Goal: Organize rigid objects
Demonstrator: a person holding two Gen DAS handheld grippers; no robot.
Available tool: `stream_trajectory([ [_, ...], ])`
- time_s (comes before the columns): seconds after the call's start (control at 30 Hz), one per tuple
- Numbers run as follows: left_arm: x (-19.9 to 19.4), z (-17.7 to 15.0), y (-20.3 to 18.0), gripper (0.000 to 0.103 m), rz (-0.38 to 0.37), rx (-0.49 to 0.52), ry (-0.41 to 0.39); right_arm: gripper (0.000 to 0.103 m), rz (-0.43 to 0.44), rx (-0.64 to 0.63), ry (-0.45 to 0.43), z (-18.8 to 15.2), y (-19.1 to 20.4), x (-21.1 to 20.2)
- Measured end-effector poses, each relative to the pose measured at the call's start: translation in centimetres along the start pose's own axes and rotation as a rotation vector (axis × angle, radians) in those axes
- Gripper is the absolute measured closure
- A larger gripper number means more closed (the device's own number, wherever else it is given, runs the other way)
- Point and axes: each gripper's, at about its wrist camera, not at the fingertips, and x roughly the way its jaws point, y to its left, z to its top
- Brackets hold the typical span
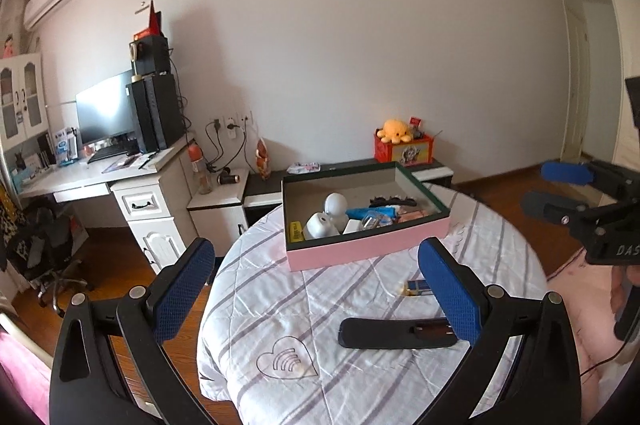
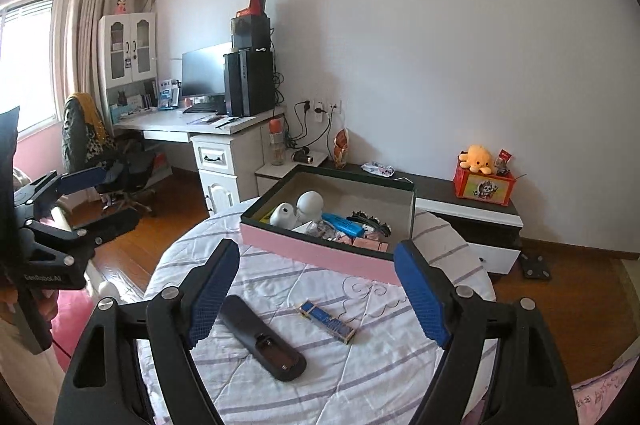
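A pink box point(image 1: 360, 251) point(image 2: 320, 251) with a dark rim stands at the far side of a round table covered with a striped cloth point(image 1: 280, 305) point(image 2: 360, 377). It holds white round items, a blue item and other small things. A black remote point(image 1: 392, 333) point(image 2: 262, 337) with its battery bay open lies on the cloth. A small blue and gold box point(image 1: 418, 288) point(image 2: 327, 321) lies near it. My left gripper point(image 1: 316, 289) is open and empty above the cloth. My right gripper point(image 2: 316, 299) is open and empty above the remote and small box.
A white desk point(image 1: 100, 173) point(image 2: 188, 123) with a monitor and speakers stands at the left with an office chair point(image 1: 44, 249) point(image 2: 104, 161). A low dark cabinet point(image 2: 460, 201) behind the table carries a red box with an orange plush toy point(image 1: 396, 133). The floor is wood.
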Motion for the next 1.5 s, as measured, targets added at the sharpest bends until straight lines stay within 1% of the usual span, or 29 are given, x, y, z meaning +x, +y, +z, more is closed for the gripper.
stream_trajectory([
  [0.2,-1.6,-0.3,0.1,0.000,0.044,-0.020,-0.032,0.022,-0.001,0.001,-0.021,-0.3,0.3,-1.1],
  [0.23,-1.8,-0.3,0.2,0.000,0.041,-0.024,-0.037,0.022,0.001,0.002,-0.022,-0.4,0.3,-1.3],
  [0.37,-1.9,-0.6,0.4,0.000,0.054,-0.027,-0.035,0.022,0.002,0.005,-0.029,-0.6,0.2,-1.5],
  [0.6,-0.8,-1.0,0.7,0.000,0.089,-0.029,-0.011,0.022,0.006,0.008,-0.013,-0.8,0.0,-1.2],
  [0.8,1.2,-1.8,0.6,0.000,0.081,0.014,0.037,0.021,0.010,0.018,0.032,-1.3,-0.6,0.9],
  [0.87,2.3,-2.6,0.3,0.000,0.065,0.042,0.067,0.022,0.011,0.018,0.065,-1.8,-1.0,2.1],
  [0.93,3.5,-3.6,0.1,0.000,0.034,0.062,0.098,0.022,0.003,0.014,0.104,-2.5,-1.4,3.5],
  [1.1,7.3,-6.9,-1.0,0.000,-0.071,0.124,0.216,0.022,0.001,-0.001,0.231,-5.2,-2.2,7.6],
  [1.2,9.9,-8.9,-2.0,0.000,-0.096,0.162,0.290,0.022,-0.007,-0.012,0.311,-7.2,-2.7,10.2],
  [1.27,11.4,-10.1,-2.6,0.000,-0.104,0.187,0.342,0.022,-0.036,-0.019,0.334,-8.1,-2.9,10.9],
  [1.33,12.4,-11.3,-3.4,0.000,-0.106,0.227,0.383,0.022,-0.002,0.000,0.347,-9.1,-3.1,10.6],
  [1.37,12.6,-11.6,-3.7,0.000,-0.115,0.245,0.394,0.022,0.029,0.015,0.357,-9.5,-3.2,10.2],
  [1.4,12.8,-12.0,-4.1,0.000,-0.129,0.262,0.400,0.022,0.036,0.023,0.361,-9.9,-3.2,9.8],
  [1.5,13.2,-12.4,-5.3,0.000,-0.157,0.289,0.405,0.022,0.014,0.009,0.385,-11.1,-3.0,8.8],
])
